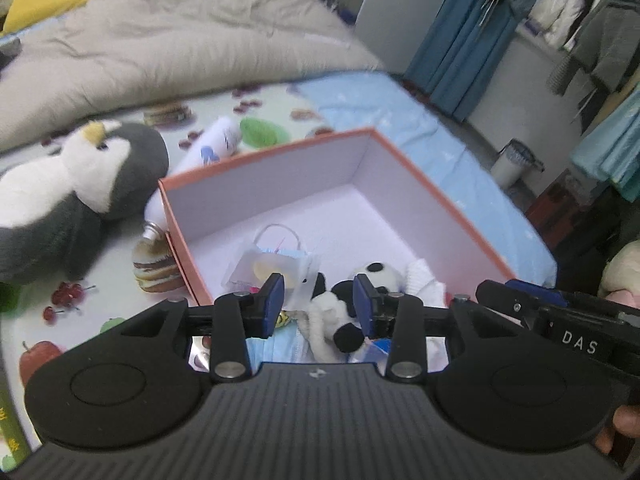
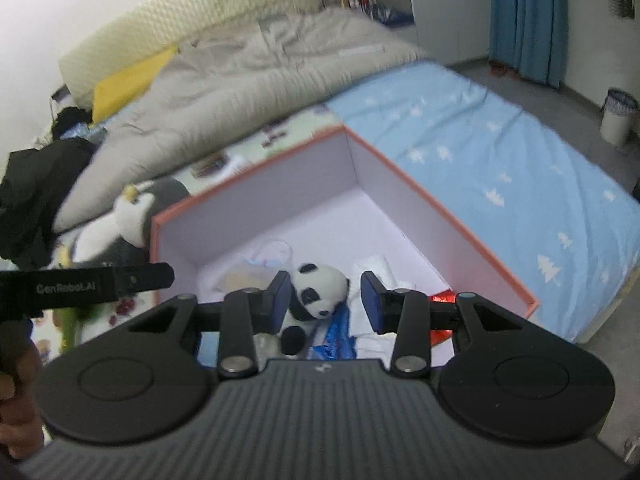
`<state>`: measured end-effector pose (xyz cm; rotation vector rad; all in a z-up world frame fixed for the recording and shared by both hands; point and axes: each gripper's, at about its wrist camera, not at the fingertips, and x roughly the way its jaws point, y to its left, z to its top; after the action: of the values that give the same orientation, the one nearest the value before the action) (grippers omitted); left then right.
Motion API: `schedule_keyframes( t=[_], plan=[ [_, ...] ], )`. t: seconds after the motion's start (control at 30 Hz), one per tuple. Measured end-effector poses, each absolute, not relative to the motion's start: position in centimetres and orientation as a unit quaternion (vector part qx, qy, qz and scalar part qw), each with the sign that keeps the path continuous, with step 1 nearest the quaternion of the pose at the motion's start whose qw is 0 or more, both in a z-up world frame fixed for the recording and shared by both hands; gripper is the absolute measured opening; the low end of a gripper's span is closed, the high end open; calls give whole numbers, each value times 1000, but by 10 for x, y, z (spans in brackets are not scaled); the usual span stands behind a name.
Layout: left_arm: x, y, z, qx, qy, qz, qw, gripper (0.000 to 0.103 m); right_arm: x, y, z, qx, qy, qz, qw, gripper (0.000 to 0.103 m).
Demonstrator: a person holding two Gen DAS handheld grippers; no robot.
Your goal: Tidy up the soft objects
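Left wrist view puts the bed [image 1: 360, 100] under everything, its grey duvet [image 1: 160, 40] heaped far ahead of my tongs so the near stretch is free as a work surface. On it, straight ahead of both tongs, sits the open pink box [image 1: 420, 184], which I judge is the collecting place for the soft things.

Off to the left of my left tongs [image 1: 319, 306] lies the penguin plush [image 1: 72, 192], outside the box, touching nothing I hold; I take it as the big item still to be gathered. A white bottle [image 1: 208, 152] lies beside the box's far-left wall.

Inside the box, just beyond and below both tongs, rests the panda plush [image 2: 318, 288] among face masks [image 1: 280, 256] and white cloth [image 1: 424, 280].

My left tongs stand parted, gripping nothing. My right tongs [image 2: 326, 304] are likewise spread wide and empty, hovering over the panda.
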<state>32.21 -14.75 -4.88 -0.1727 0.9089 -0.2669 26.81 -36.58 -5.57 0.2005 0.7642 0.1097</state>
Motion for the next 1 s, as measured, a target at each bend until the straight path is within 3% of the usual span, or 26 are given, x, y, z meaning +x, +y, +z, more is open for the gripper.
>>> schedule_keyframes(
  t=[0.5, 1.0],
  plan=[
    [188, -138, 32, -70, 348, -166, 920, 44, 155, -345, 6, 94, 289, 45, 952, 42],
    [100, -127, 35, -82, 326, -166, 927, 44, 86, -323, 0, 84, 273, 63, 956, 42]
  ],
)
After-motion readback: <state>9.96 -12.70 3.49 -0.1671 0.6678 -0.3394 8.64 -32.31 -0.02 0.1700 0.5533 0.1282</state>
